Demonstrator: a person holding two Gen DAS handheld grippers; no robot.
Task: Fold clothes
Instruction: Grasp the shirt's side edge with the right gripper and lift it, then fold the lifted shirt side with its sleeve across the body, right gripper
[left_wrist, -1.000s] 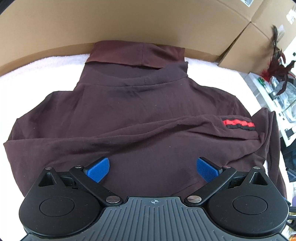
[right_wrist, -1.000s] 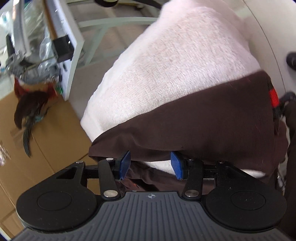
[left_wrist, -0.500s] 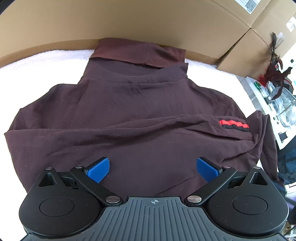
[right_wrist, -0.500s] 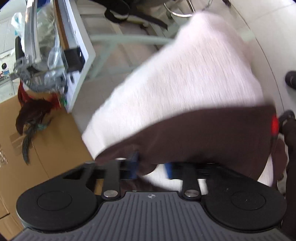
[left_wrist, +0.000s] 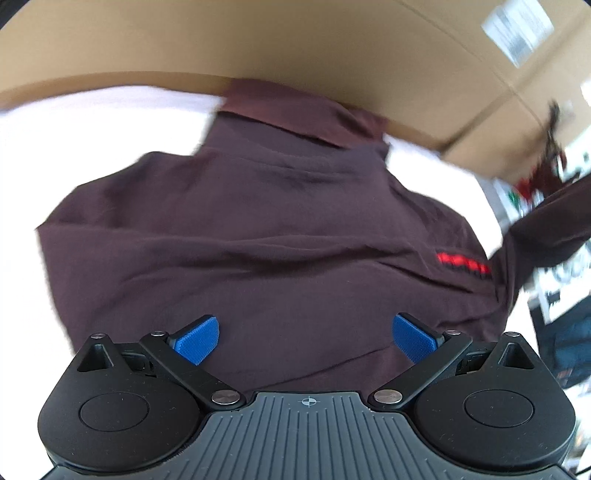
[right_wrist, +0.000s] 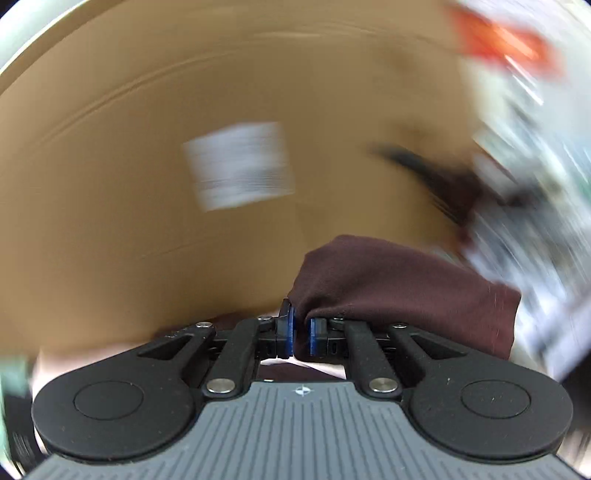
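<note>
Dark maroon shirt (left_wrist: 258, 236) spread across a white towel (left_wrist: 74, 122) covering the work surface, collar toward the far edge, next to a wall of cardboard boxes (left_wrist: 258, 44). Laid flat so the sides can be folded inward one at a time.

Left tongs (left_wrist: 306, 332) hovering above the near part of the shirt, blue pads wide apart, nothing between them. Probably waiting to pin or smooth the cloth while the other side works.

Right tongs (right_wrist: 300, 330) nearly closed, pads pinching a bunched fold of the same maroon cloth (right_wrist: 399, 284). Jaws just closed down on it, fabric caught between. From the left camera, that part seen as a sleeve or side flap (left_wrist: 546, 221) lifted off the towel at the right edge, pulled taut, a red stripe (left_wrist: 461, 262) just below it on the shirt. Raised, most likely, to swing it over the shirt's middle.

Right camera view heavily blurred; a box with a white label (right_wrist: 240, 164) behind the held cloth.
</note>
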